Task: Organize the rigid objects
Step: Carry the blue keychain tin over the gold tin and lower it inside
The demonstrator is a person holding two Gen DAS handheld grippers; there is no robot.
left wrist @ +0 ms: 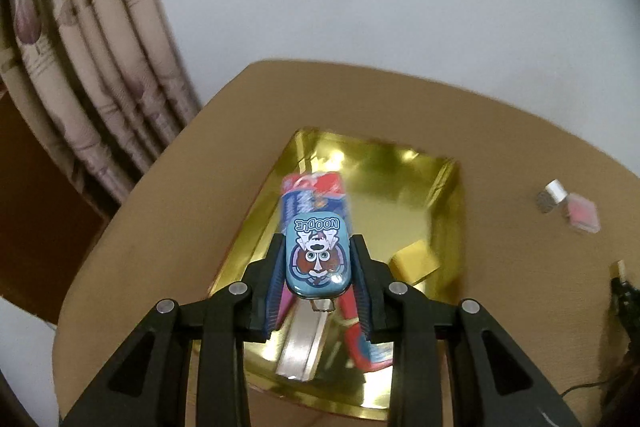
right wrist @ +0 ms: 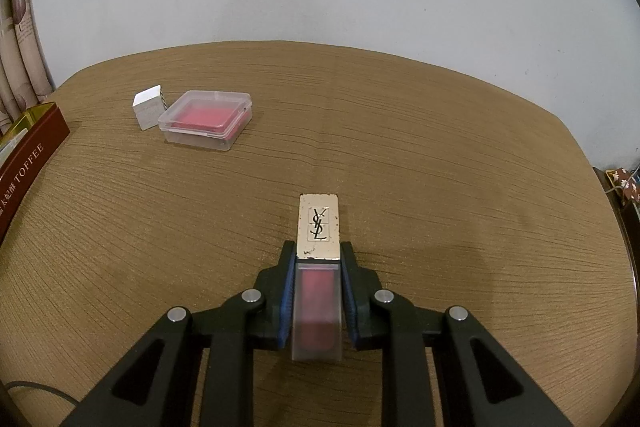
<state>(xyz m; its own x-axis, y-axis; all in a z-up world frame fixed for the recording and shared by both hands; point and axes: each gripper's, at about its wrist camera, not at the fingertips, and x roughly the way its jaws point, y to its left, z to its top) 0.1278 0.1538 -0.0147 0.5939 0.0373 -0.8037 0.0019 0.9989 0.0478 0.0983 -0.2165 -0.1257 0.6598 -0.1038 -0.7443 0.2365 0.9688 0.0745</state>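
My left gripper (left wrist: 319,251) is shut on a small blue tin (left wrist: 318,255) printed NOODLE, held above a gold-lined box (left wrist: 404,183). Inside the box lie a red and blue packet (left wrist: 314,193), a yellow block (left wrist: 414,262), a silver bar (left wrist: 302,347) and a red tube (left wrist: 360,341). My right gripper (right wrist: 318,259) is shut on a lip gloss bottle (right wrist: 318,287) with a gold YSL cap (right wrist: 319,225), low over the brown table (right wrist: 440,167).
A clear plastic case (right wrist: 206,119) with a pink insert and a small white cube (right wrist: 149,105) sit at the far left of the table; both show at the right in the left wrist view, case (left wrist: 583,213), cube (left wrist: 553,195). The box's maroon TOFFEE side (right wrist: 28,163) is at the left edge. Curtains (left wrist: 88,67) hang left.
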